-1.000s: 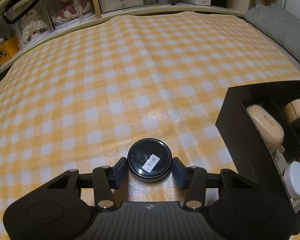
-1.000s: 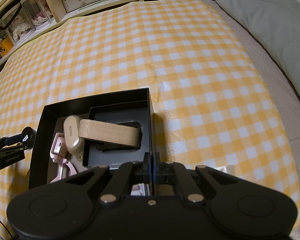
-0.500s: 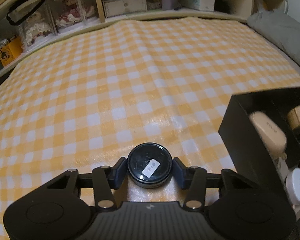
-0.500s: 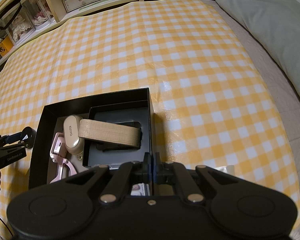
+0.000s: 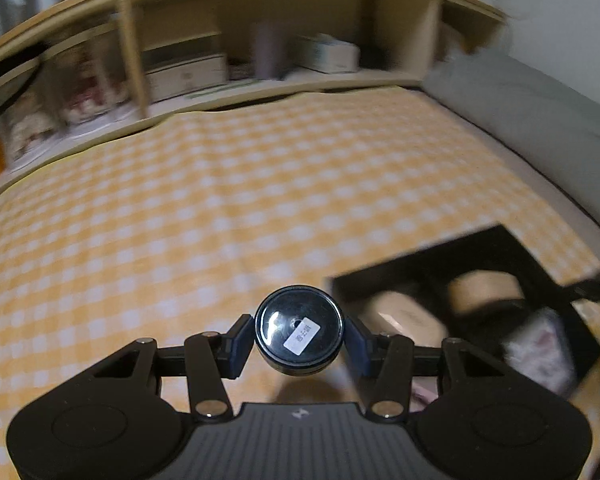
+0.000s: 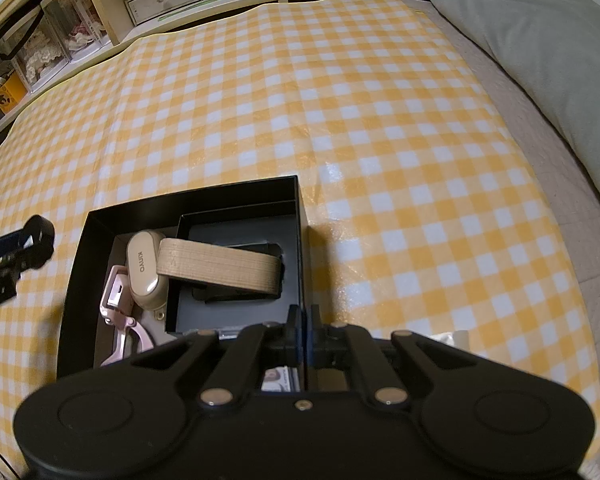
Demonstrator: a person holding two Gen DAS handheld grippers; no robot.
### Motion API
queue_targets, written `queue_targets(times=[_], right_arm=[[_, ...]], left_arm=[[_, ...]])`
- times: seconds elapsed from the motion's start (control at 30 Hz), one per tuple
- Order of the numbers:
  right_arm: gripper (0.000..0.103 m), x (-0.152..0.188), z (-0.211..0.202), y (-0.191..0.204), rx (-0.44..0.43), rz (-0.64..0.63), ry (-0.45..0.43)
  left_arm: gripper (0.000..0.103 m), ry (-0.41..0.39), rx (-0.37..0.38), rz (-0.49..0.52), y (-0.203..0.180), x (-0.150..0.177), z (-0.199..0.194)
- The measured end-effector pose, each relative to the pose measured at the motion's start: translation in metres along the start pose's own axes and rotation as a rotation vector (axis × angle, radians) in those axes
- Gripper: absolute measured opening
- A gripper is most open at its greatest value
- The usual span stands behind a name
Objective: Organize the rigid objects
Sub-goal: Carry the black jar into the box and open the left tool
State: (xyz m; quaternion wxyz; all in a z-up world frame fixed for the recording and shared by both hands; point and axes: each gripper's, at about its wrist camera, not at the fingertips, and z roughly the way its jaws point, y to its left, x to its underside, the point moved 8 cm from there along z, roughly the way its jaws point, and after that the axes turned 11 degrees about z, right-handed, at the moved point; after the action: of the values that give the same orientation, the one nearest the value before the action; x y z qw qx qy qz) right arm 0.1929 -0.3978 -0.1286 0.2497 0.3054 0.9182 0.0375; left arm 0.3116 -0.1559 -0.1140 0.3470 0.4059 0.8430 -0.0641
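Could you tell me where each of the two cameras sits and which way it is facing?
Left wrist: rides the left gripper, looking along its fingers, shut on a round black tin, across the checked cloth toward shelves.
Right wrist: rides the right gripper, looking steeply down, its fingers pinching the wall of the black box.
Shared: box, cloth, shelves.

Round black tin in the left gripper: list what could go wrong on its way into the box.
The round black tin is pinched only at its curved sides by the left gripper, so it could slip or twist out in the air. The black box is already crowded with a beige case and pink tool, so the tin may land on them.
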Motion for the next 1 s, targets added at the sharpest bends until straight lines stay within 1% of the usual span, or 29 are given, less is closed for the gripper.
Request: queue_targets(times=[0.1, 0.23, 0.37, 0.57, 0.7, 0.87, 0.9, 0.93, 0.97, 1.0], right_arm=[[0.003, 0.0, 0.0, 0.0, 0.0, 0.0, 0.0], [0.003, 0.0, 0.0, 0.0, 0.0, -0.001, 0.0], [0.003, 0.0, 0.0, 0.0, 0.0, 0.0, -0.001], [0.003, 0.0, 0.0, 0.0, 0.0, 0.0, -0.001], [0.003, 0.0, 0.0, 0.0, 0.0, 0.0, -0.001], [0.003, 0.0, 0.0, -0.001, 0.002, -0.002, -0.002], [0.003, 0.0, 0.0, -0.001, 0.001, -0.001, -0.001], [0.003, 0.0, 0.0, 0.0, 0.0, 0.0, -0.001], [0.003, 0.0, 0.0, 0.0, -0.002, 0.0, -0.001], [0.003, 0.0, 0.0, 0.0, 0.003, -0.002, -0.002]], left_arm=[[0.05, 0.01, 0.061, 0.052, -0.027, -0.002, -0.003], [0.05, 0.03, 0.125, 0.111, -0.06, 0.003, -0.006], [0.05, 0.072, 0.164, 0.163, -0.085, 0.012, -0.003], [0.05, 0.141, 0.19, 0.191, -0.1, 0.026, 0.0], [0.05, 0.142, 0.188, 0.2, -0.098, 0.026, 0.0], [0.051, 0.134, 0.167, 0.195, -0.096, 0.025, 0.001], [0.057, 0.131, 0.16, 0.193, -0.095, 0.024, 0.002], [0.065, 0.132, 0.156, 0.191, -0.094, 0.024, 0.002], [0.069, 0.126, 0.173, 0.183, -0.094, 0.023, 0.001], [0.075, 0.125, 0.187, 0.175, -0.095, 0.022, 0.0]])
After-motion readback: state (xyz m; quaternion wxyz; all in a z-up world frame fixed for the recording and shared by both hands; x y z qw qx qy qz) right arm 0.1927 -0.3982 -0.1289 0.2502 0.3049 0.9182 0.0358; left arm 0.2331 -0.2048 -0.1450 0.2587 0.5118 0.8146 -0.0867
